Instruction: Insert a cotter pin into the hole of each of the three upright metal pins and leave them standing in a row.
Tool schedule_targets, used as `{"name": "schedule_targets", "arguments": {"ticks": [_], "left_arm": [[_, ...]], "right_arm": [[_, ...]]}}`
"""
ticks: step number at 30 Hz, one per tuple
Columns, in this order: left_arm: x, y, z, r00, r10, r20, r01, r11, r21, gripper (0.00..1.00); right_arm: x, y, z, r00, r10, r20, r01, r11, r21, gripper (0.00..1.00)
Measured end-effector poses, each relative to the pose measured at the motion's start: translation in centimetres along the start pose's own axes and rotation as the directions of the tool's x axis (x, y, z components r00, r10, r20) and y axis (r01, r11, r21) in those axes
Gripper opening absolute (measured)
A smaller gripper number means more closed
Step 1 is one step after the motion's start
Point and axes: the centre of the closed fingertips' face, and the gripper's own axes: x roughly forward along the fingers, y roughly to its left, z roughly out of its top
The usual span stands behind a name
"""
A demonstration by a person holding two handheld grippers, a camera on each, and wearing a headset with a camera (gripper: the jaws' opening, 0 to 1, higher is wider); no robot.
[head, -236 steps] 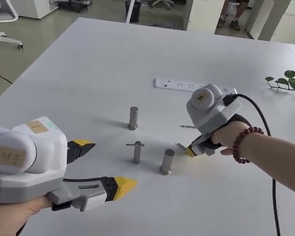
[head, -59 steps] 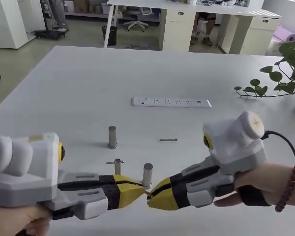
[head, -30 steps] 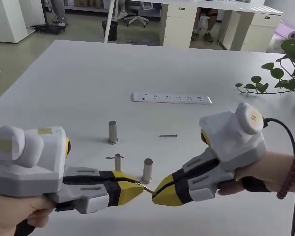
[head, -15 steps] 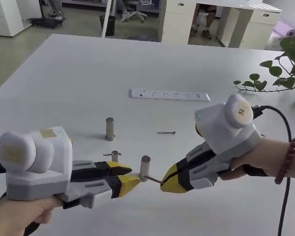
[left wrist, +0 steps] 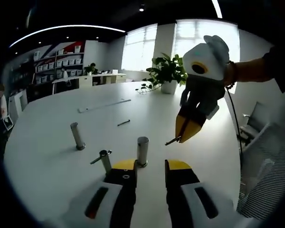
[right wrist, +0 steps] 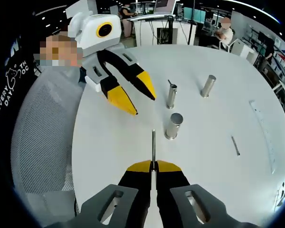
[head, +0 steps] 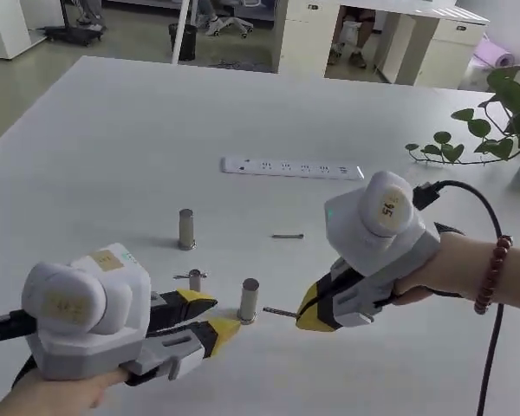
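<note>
On the white table (head: 113, 130): cotter pin (head: 279, 311) held close to the near metal pin (head: 249, 300)

At the left, my left gripper (head: 218, 312) hovers with jaws apart and empty, tips just beside the near metal pin. Behind stand the middle metal pin (head: 193, 279), a cross pin (head: 184, 276) through its top, and the far metal pin (head: 186, 230). A loose cotter pin (head: 287, 236) lies flat further back. At the right, my right gripper (head: 308, 316) is clamped on the cotter pin, whose free tip points at the near metal pin without touching
</note>
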Motion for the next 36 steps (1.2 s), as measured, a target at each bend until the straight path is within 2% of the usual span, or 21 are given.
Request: {"name": "schedule_targets", "arguments": {"ticks": [6, 15, 17, 19, 26, 30, 36], "left_arm": [[1.1, 0.4, -0.5, 0.9994, 0.030, -0.016, -0.030, 1.000, 0.006, 0.23], [3.0, 0.9, -0.6, 0.9975, 0.069, -0.012, -0.069, 0.998, -0.005, 0.23], [3.3, 0.9, -0.5, 0.9964, 0.083, -0.014, -0.083, 0.996, 0.021, 0.23], [3.6, 0.9, -0.4, 0.9963, 0.085, -0.011, -0.085, 0.996, 0.020, 0.23], [4.5, 1.1, -0.5, 0.9944, 0.106, -0.010, -0.106, 0.994, -0.001, 0.23], [5.1, 1.1, -0.7, 0.9927, 0.120, -0.011, -0.121, 0.992, -0.032, 0.21], [5.6, 1.1, -0.6, 0.9907, 0.136, -0.007, -0.136, 0.990, -0.035, 0.18]], "right_arm": [[-0.1, -1.3, -0.7, 0.9981, -0.033, -0.052, 0.033, 0.999, 0.008, 0.00], [-0.3, -2.8, -1.0, 0.9913, -0.079, -0.105, 0.075, 0.996, -0.043, 0.00], [-0.2, -3.0, -0.9, 0.9901, -0.081, -0.114, 0.076, 0.996, -0.050, 0.00], [-0.1, -3.1, -0.8, 0.9899, -0.077, -0.119, 0.072, 0.996, -0.047, 0.00], [0.3, -3.6, -0.3, 0.9897, -0.068, -0.126, 0.060, 0.996, -0.063, 0.00], [0.6, -3.9, -0.2, 0.9893, -0.066, -0.130, 0.058, 0.996, -0.067, 0.00], [0.8, -4.0, 0.1, 0.9904, -0.058, -0.126, 0.049, 0.996, -0.081, 0.00]]}}
